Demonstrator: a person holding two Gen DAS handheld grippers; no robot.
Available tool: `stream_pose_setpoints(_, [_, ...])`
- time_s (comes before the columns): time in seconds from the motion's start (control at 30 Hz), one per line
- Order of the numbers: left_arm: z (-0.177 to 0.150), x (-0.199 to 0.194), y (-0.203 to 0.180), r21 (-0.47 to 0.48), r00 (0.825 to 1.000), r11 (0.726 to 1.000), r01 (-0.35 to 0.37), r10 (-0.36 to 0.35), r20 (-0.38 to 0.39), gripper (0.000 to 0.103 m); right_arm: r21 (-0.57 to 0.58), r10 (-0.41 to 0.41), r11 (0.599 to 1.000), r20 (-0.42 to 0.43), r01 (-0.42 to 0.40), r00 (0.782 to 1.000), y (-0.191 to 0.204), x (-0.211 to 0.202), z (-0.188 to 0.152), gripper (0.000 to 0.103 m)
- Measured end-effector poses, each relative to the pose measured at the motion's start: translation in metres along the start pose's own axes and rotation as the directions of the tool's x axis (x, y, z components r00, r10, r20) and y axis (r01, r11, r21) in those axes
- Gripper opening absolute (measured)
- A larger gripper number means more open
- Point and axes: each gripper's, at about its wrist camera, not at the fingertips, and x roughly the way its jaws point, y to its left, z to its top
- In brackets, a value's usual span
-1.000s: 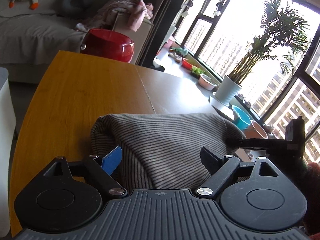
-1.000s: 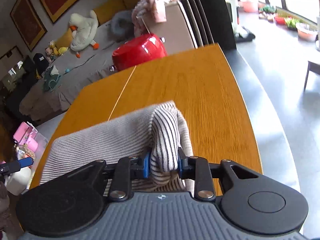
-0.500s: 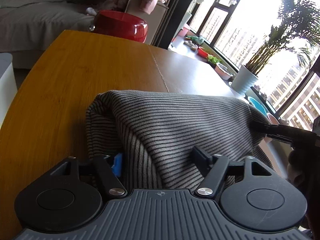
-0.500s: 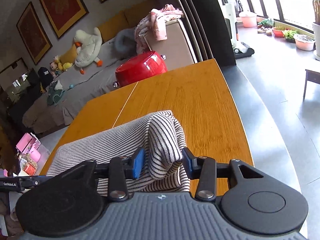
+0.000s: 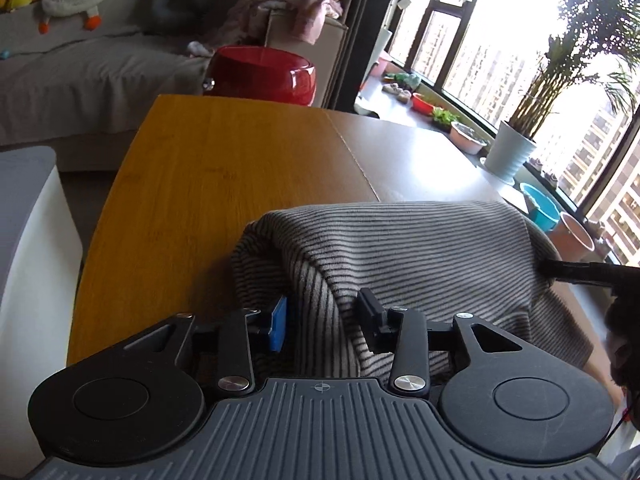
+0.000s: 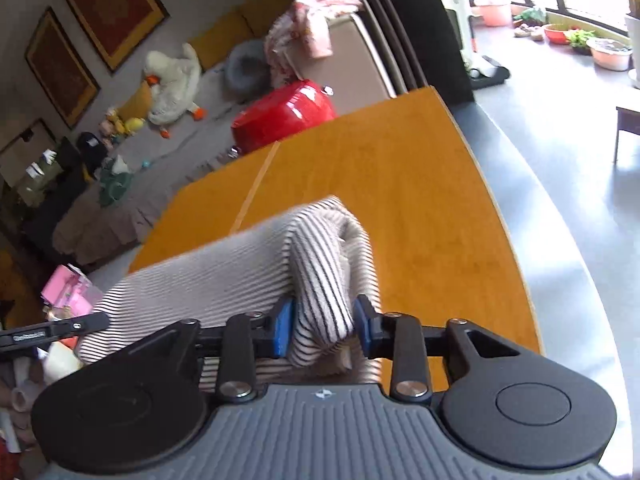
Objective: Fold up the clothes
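Observation:
A grey and black striped garment (image 5: 400,248) lies bunched on the wooden table (image 5: 192,200), near its front edge. My left gripper (image 5: 322,316) is shut on a thick fold at the garment's left end. In the right wrist view the same garment (image 6: 208,276) stretches to the left, and my right gripper (image 6: 322,322) is shut on a rolled fold at its right end. The cloth hangs taut between the two. A black finger of the right gripper (image 5: 568,270) pokes in at the cloth's right edge in the left wrist view.
A red round pot (image 5: 262,74) stands just past the table's far end, with a grey sofa (image 5: 80,68) behind it. A white box (image 5: 28,248) sits beside the table's left edge. Plants and bowls (image 5: 510,156) line the window sill on the right.
The left gripper went from wide open to shut on the garment's fold. The right gripper loosened briefly half a second ago and has shut on its fold again.

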Motion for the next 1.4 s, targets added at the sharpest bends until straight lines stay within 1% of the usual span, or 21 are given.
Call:
stream_pose_setpoints(0.07, [0.007,-0.014,0.002,0.006,0.999,1.0,-0.022,0.022,0.043,0.049,-0.015,-0.028,0.999,0.008,0.029,1.0,-0.007,-0.01,-0.004,0.056])
stream_pose_setpoints(0.13, [0.019,-0.028,0.0,0.002,0.996,1.0,-0.015,0.015,0.093,0.05,-0.051,-0.05,0.997,0.037,0.052,0.998,-0.005,-0.024,0.0,0.056])
stream_pose_setpoints(0.2, [0.03,-0.04,-0.004,-0.001,0.991,1.0,0.005,-0.005,0.137,0.059,-0.09,-0.072,0.993,0.088,0.08,0.994,0.002,-0.037,0.008,0.056])
stream_pose_setpoints(0.23, [0.034,-0.042,-0.008,0.0,0.989,1.0,0.025,-0.025,0.147,0.061,-0.108,-0.067,0.991,0.122,0.08,0.99,0.008,-0.043,0.012,0.056])
stream_pose_setpoints(0.3, [0.034,-0.035,-0.02,0.013,0.989,0.997,0.07,-0.071,0.13,0.072,-0.145,-0.041,0.987,0.195,0.07,0.98,0.02,-0.054,0.021,0.052])
stream_pose_setpoints(0.37, [0.026,-0.018,-0.032,0.026,0.992,0.994,0.104,-0.105,0.072,0.075,-0.164,0.017,0.986,0.228,0.022,0.974,0.034,-0.056,0.026,0.051])
stream_pose_setpoints(0.4, [0.02,-0.008,-0.036,0.029,0.994,0.994,0.101,-0.102,0.041,0.076,-0.169,0.054,0.986,0.226,-0.015,0.973,0.039,-0.053,0.027,0.051])
stream_pose_setpoints(0.47, [0.005,0.014,-0.041,0.033,0.997,0.997,0.067,-0.066,-0.026,0.077,-0.173,0.052,0.985,0.164,-0.023,0.985,0.044,-0.033,0.02,0.051])
stream_pose_setpoints(0.53, [-0.006,0.026,-0.042,0.067,0.998,0.996,0.051,-0.05,-0.029,0.078,-0.176,0.036,0.984,0.091,-0.02,0.995,0.048,-0.011,0.01,0.051])
stream_pose_setpoints(0.57, [-0.009,0.029,-0.042,0.092,0.999,0.994,0.052,-0.05,-0.022,0.08,-0.178,0.028,0.984,0.054,-0.018,0.998,0.05,0.001,0.006,0.051])
stream_pose_setpoints(0.7, [0.003,0.049,-0.043,0.126,0.998,0.99,0.057,-0.055,-0.012,0.09,-0.287,0.005,0.958,0.078,0.018,0.997,0.055,0.011,-0.02,0.052])
stream_pose_setpoints(0.77, [0.01,0.063,-0.045,0.159,0.999,0.987,0.035,-0.037,0.009,0.091,-0.285,0.008,0.958,0.078,0.015,0.997,0.055,0.014,-0.018,0.056])
stream_pose_setpoints(0.83, [0.016,0.076,-0.048,0.186,0.999,0.982,0.018,-0.024,0.031,0.092,-0.279,0.008,0.96,0.081,0.015,0.997,0.053,0.018,-0.014,0.056])
stream_pose_setpoints(0.93, [0.025,0.089,-0.05,0.2,0.999,0.98,0.002,-0.012,0.048,0.094,-0.285,-0.006,0.958,0.109,0.037,0.994,0.051,0.03,-0.007,0.057])
stream_pose_setpoints(1.0, [0.03,0.094,-0.05,0.204,0.999,0.979,-0.002,-0.008,0.051,0.095,-0.286,-0.01,0.957,0.124,0.045,0.992,0.05,0.037,-0.002,0.061])
stream_pose_setpoints(1.1, [0.035,0.095,-0.046,0.187,0.999,0.982,0.009,-0.018,0.046,0.095,-0.283,-0.009,0.958,0.127,0.045,0.992,0.049,0.046,0.006,0.063])
stream_pose_setpoints(1.17, [0.04,0.088,-0.041,0.151,0.999,0.988,0.022,-0.028,0.04,0.093,-0.296,-0.012,0.954,0.126,0.049,0.992,0.049,0.049,0.009,0.063])
stream_pose_setpoints(1.2, [0.042,0.082,-0.038,0.124,0.999,0.992,0.032,-0.037,0.038,0.091,-0.305,-0.015,0.951,0.126,0.053,0.992,0.05,0.05,0.009,0.064])
stream_pose_setpoints(1.3, [0.046,0.055,-0.017,0.006,0.993,0.994,0.108,-0.108,0.053,0.091,-0.285,0.016,0.958,0.106,0.015,0.994,0.051,0.032,0.01,0.063])
stream_pose_setpoints(1.37, [0.045,0.044,0.001,-0.069,0.992,0.99,0.123,-0.12,0.044,0.091,-0.268,0.04,0.963,0.091,-0.014,0.995,0.051,0.019,0.01,0.063])
stream_pose_setpoints(1.4, [0.044,0.043,0.009,-0.097,0.992,0.987,0.125,-0.122,0.034,0.088,-0.259,0.053,0.965,0.084,-0.029,0.995,0.051,0.012,0.01,0.063])
